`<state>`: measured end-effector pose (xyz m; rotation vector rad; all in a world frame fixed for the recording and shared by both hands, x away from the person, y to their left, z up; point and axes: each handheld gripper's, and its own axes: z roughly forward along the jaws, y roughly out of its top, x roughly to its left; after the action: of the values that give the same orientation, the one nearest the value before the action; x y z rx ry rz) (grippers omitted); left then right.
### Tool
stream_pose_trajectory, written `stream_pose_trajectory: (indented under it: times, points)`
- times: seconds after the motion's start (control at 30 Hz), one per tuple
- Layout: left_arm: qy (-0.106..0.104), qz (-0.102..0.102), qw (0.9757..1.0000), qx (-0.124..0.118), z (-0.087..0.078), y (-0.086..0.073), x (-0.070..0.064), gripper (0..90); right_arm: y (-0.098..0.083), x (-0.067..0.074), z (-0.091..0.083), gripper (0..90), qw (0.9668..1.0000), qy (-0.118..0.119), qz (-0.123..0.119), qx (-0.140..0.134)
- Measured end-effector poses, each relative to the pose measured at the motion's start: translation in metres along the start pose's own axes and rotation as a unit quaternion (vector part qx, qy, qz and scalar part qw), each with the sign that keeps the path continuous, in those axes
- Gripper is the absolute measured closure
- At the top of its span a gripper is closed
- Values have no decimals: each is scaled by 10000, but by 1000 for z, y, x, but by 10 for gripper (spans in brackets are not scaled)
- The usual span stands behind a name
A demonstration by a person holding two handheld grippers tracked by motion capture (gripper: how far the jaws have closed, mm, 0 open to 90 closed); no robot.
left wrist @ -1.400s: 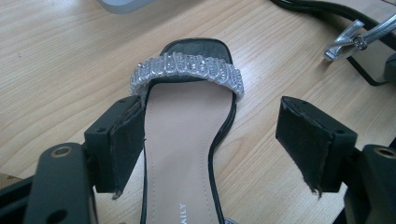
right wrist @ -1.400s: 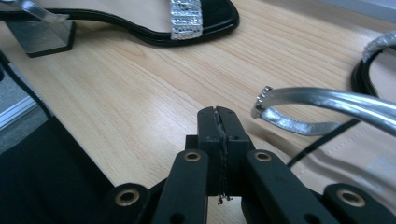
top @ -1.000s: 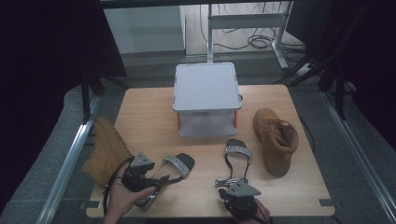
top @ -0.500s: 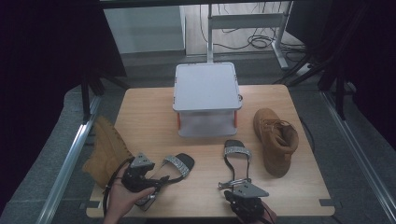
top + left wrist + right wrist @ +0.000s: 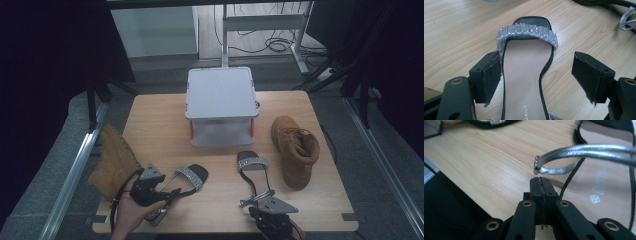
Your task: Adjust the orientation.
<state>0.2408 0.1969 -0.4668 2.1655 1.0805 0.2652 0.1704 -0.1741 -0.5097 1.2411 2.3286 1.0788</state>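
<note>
Two black sandals with glittering silver toe bands lie near the front of the wooden table (image 5: 165, 125). My left gripper (image 5: 167, 194) is open, its jaws either side of the left sandal (image 5: 192, 176). In the left gripper view the left gripper (image 5: 537, 57) straddles the pink insole of that left sandal (image 5: 524, 65), the left pad close to its edge and the right pad apart from it. My right gripper (image 5: 257, 204) sits at the heel of the right sandal (image 5: 252, 167). There the right gripper (image 5: 541, 180) is shut, just under the sandal's silver ankle strap (image 5: 584, 151), with nothing seen between the pads.
A white box on short legs (image 5: 220, 95) stands at the table's middle back. A brown boot (image 5: 295, 150) lies on the right. A tan boot (image 5: 112, 162) leans at the table's left edge. Dark curtains and metal frame rails flank the table.
My right gripper has slid a little to the right along the front edge, still shut. The left hand and both boots have stayed where they were.
</note>
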Motion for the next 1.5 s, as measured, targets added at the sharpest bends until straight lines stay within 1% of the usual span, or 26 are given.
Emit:
stream_pose_trajectory:
  times: [0.2,0.33,0.5,0.7,0.83,1.0,1.1,1.23,1.37,1.5]
  points:
    - [2,-15,10000,9,0,0,1,240,-7,-11,-6,898,9999,-69,116,-2]
    - [7,-24,10000,-8,0,-1,1,240,-10,-17,-11,898,9997,81,224,-91]
    - [12,-30,10000,-3,0,-1,2,240,-13,-25,-16,898,9993,93,328,-134]
    - [8,-17,10000,34,2,-1,2,240,-18,-36,-20,898,9990,4,409,-158]
    - [5,-13,10000,37,2,-1,2,240,-21,-42,-23,898,9988,-1,467,-149]
    - [10,-20,10000,37,2,-1,2,240,-24,-51,-27,898,9984,-51,518,-211]
    - [7,-26,10000,41,2,-1,3,240,-25,-56,-28,898,9986,-157,464,-214]
    - [4,-36,10000,45,2,-2,4,240,-27,-63,-30,898,9983,-217,502,-219]
    - [0,-41,10000,48,2,-2,4,240,-29,-70,-33,898,9975,-232,613,-262]
    - [-9,-31,10000,54,2,-2,3,240,-30,-70,-35,896,9977,-220,583,-269]
